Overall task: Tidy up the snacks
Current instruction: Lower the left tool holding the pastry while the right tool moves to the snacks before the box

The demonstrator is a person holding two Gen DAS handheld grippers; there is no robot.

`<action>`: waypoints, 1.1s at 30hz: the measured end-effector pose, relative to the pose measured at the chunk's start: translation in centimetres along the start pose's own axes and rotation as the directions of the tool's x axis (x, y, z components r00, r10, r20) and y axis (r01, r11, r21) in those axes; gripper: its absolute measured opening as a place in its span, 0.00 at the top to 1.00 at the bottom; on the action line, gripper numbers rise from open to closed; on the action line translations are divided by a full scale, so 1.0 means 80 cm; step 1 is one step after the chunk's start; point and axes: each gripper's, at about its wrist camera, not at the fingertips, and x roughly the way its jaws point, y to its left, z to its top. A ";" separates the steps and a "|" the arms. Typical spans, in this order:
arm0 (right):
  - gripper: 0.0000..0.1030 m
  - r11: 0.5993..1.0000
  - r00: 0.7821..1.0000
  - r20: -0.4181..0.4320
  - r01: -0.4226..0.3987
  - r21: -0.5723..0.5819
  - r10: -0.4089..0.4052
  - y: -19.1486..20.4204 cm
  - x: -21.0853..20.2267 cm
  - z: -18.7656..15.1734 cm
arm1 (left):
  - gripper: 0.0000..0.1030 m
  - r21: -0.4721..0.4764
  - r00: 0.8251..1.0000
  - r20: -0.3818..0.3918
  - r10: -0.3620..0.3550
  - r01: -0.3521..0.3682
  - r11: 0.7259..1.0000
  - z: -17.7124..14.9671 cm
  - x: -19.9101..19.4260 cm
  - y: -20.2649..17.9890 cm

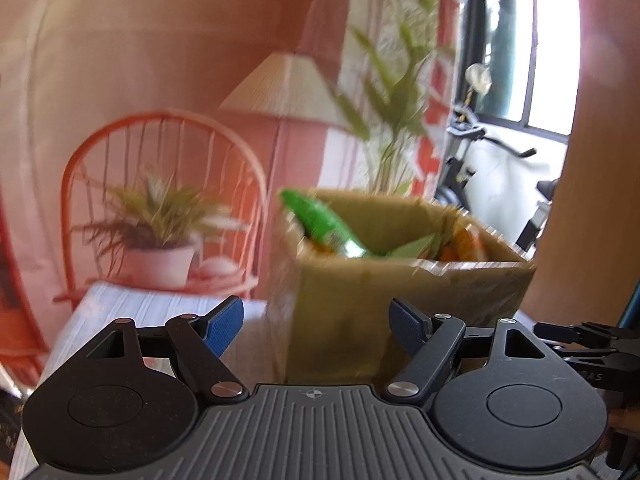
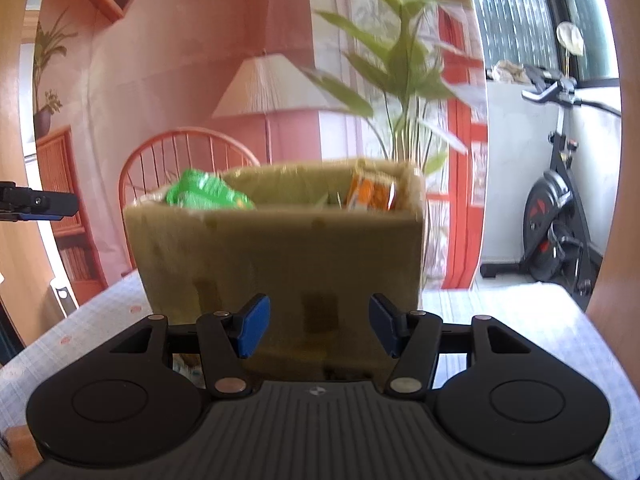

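A brown cardboard box [image 1: 400, 292] [image 2: 280, 248] stands on the cloth-covered table, blurred in both views. A green snack packet [image 1: 320, 224] [image 2: 208, 194] pokes out of its left side and an orange packet [image 1: 466, 246] [image 2: 372, 192] out of its right. My left gripper [image 1: 316, 326] is open with nothing between its blue pads, just short of the box's near corner. In front of the box's near wall my right gripper [image 2: 318, 326] is also open and empty. The left gripper's black finger [image 2: 40, 202] shows at the right wrist view's left edge.
The table carries a pale checked cloth [image 2: 100, 332] [image 1: 132, 308]. Behind it hangs a pink backdrop with a printed chair [image 2: 184, 152], lamp [image 2: 272, 84] and potted plant [image 1: 160, 232]. A leafy plant [image 2: 404, 64] rises behind the box. An exercise bike [image 2: 560, 216] stands right.
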 end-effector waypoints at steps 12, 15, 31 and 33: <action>0.43 0.999 0.998 -0.060 -0.008 0.053 0.011 0.003 -0.001 -0.029 | 0.21 0.000 0.975 -0.216 -0.044 0.045 0.999 -0.057 -0.011 0.024; 0.43 0.998 0.997 -0.072 -0.026 0.052 0.030 0.010 -0.002 -0.037 | 0.21 -0.002 0.939 -0.334 -0.081 0.085 0.996 -0.084 -0.019 0.031; 0.43 0.995 0.991 -0.107 -0.075 0.063 0.082 0.024 0.004 -0.060 | 0.10 0.018 0.791 -0.606 -0.082 0.116 0.993 -0.179 -0.034 0.016; 0.43 0.995 0.991 -0.108 -0.077 0.064 0.083 0.024 0.003 -0.061 | 0.09 0.034 0.787 -0.613 -0.067 0.111 0.993 -0.184 -0.033 0.013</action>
